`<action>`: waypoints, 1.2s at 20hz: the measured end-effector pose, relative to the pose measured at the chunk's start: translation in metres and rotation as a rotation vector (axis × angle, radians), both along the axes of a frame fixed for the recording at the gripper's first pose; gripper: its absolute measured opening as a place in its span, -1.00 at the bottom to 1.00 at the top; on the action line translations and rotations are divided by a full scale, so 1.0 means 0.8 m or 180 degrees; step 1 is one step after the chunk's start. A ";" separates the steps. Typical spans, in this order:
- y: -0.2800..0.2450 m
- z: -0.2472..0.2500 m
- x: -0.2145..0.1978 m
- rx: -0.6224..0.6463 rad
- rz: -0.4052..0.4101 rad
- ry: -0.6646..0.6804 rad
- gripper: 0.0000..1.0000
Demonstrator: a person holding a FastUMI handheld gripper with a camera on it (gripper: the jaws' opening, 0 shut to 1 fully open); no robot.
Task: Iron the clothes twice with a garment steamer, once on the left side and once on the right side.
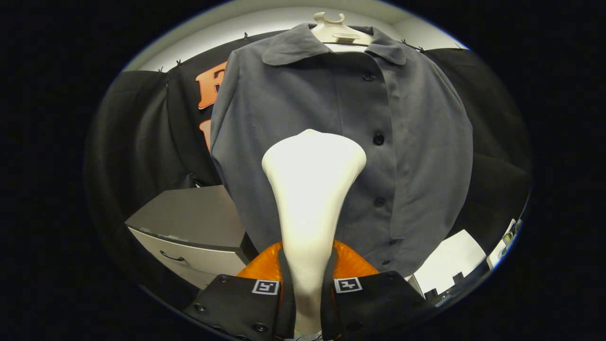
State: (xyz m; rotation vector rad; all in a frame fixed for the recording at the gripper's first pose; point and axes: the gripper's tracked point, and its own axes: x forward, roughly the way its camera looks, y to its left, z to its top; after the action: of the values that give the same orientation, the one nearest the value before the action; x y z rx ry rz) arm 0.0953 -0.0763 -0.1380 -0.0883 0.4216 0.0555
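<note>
Steamer in my tongs, head up against the shirt front, partway through a pass at best.

My tongs (307,289) are clamped on the handle of the white garment steamer (312,189), whose head sits mid-chest on the grey shirt (416,142), just beside the button placket. I judge one side is being worked; I can't tell which passes are finished. The shirt hangs buttoned on a hanger (334,28) before the black cloth wall; a grey drawer cabinet (199,222) stands below.
</note>
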 end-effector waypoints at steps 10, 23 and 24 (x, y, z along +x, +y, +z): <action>-0.030 -0.116 -0.025 -0.0023 0.0001 0.0287 -0.43; -0.036 -0.088 -0.057 0.0083 0.0097 0.0330 -0.43; -0.037 -0.070 -0.057 0.0094 0.0115 0.0287 -0.43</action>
State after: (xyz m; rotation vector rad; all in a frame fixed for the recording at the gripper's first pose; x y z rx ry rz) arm 0.0496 -0.1059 -0.1942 -0.0646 0.5091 0.1015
